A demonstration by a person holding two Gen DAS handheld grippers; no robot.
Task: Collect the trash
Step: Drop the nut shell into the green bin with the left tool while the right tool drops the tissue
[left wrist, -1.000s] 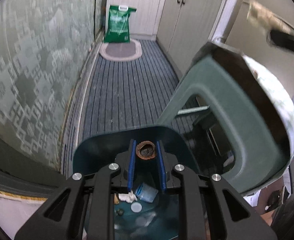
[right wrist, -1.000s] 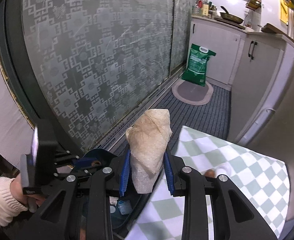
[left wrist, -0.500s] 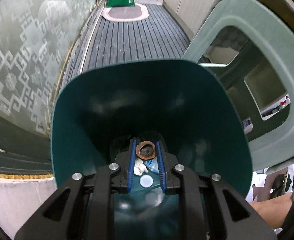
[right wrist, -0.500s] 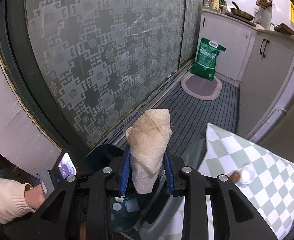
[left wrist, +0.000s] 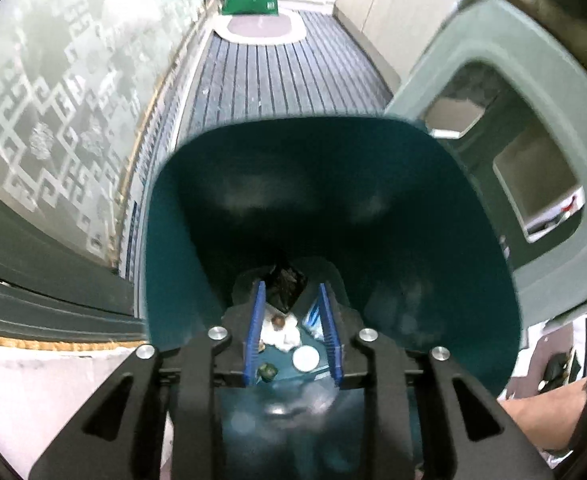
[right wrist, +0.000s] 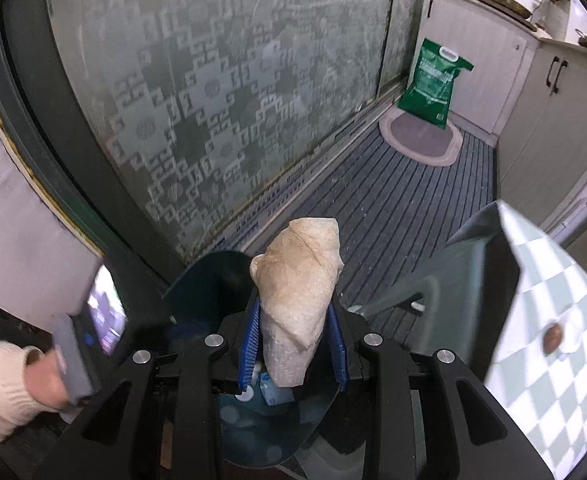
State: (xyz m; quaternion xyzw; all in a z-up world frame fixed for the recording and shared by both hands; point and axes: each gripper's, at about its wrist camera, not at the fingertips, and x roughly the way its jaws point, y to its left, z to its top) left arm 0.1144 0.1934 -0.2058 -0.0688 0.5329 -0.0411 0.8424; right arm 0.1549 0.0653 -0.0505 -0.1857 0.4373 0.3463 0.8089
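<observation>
Down inside the teal bin [left wrist: 473,240], my left gripper [left wrist: 291,328] has just been opening its jaws; nothing sits between the blue pads, which stand clear over the litter on the bin floor. That litter is a dark crumpled wrapper [left wrist: 285,284], white tissue [left wrist: 281,332], one round white cap [left wrist: 305,358], a small green scrap [left wrist: 267,370] and a blue-and-white packet [left wrist: 313,316]. My right gripper [right wrist: 293,344] is clenched on a tan-stained wad of paper [right wrist: 297,296], upright between the pads, above the bin's mouth. A grey-green stool [left wrist: 513,92] crowds the bin's right side. One brown nut shell [right wrist: 553,336] lies on the checked cloth [right wrist: 553,380]. A green bag [right wrist: 433,84] stands far off by the cabinets.
</observation>
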